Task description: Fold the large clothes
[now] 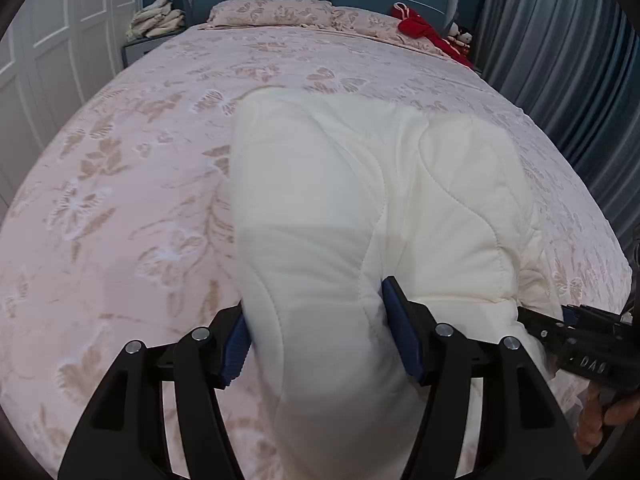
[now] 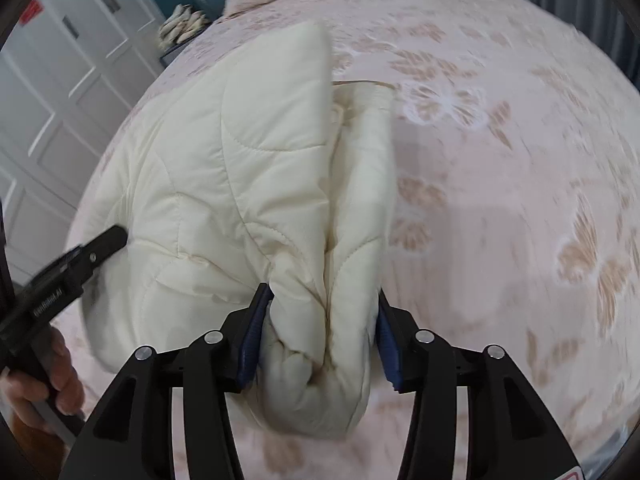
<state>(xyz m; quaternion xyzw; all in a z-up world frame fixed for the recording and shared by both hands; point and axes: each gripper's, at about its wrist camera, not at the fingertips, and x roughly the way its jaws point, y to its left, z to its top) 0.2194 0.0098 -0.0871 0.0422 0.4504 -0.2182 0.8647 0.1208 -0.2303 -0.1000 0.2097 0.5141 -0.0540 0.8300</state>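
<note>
A cream quilted jacket (image 1: 360,200) lies bunched on the pink flowered bed (image 1: 120,200), near its front edge. My left gripper (image 1: 320,336) is shut on a thick fold of the jacket, between its blue pads (image 1: 400,332). My right gripper (image 2: 320,332) is shut on another bunched fold of the same jacket (image 2: 240,160), which hangs between its fingers. The right gripper shows at the right edge of the left wrist view (image 1: 576,340). The left gripper shows at the left of the right wrist view (image 2: 72,264). The jacket's underside is hidden.
Two pillows (image 1: 272,12) lie at the headboard, with a red garment (image 1: 424,32) beside them. A nightstand with folded cloths (image 1: 156,20) stands at the far left by white wardrobe doors (image 1: 48,60). Grey curtains (image 1: 560,60) hang on the right.
</note>
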